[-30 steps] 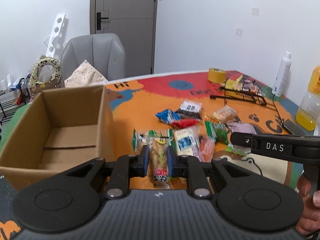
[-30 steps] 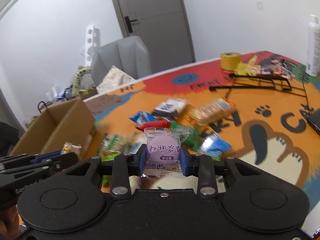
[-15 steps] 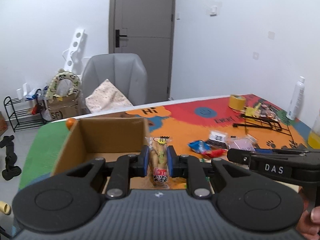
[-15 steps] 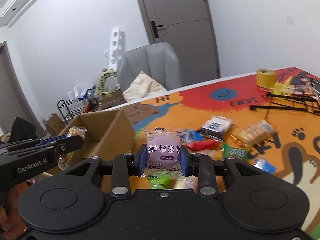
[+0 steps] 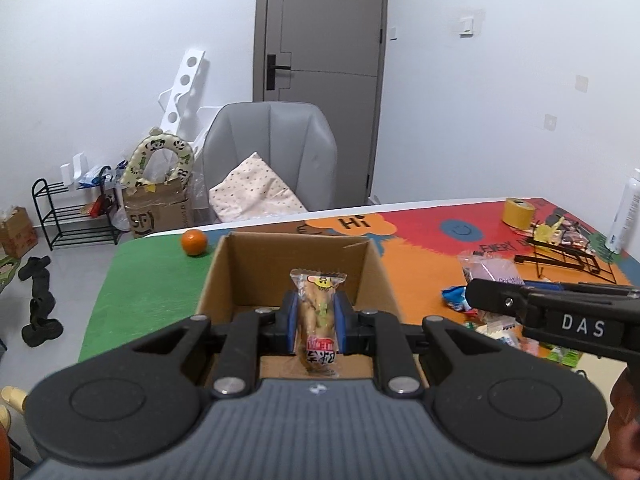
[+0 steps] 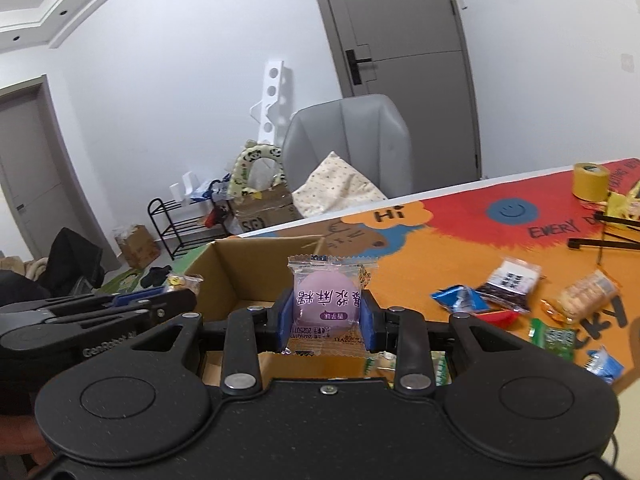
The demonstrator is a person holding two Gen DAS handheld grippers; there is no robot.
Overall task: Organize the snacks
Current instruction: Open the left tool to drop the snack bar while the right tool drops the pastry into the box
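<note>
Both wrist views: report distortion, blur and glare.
Left wrist view: fisheye bends the door frame, dark vignette at the corners, purple snack slightly soft. Right wrist view: strongly bowed walls; mild glare on the purple snack's wrapper, print readable.

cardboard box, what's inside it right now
The box shows only bare cardboard walls and a strip of brown floor. Most of the floor is covered by the left gripper and its snack, so anything lying there cannot be seen.

Tan stick packet (image 5: 318, 316) and purple round packet (image 6: 327, 305) upright over cardboard box (image 5: 248, 264).
</note>
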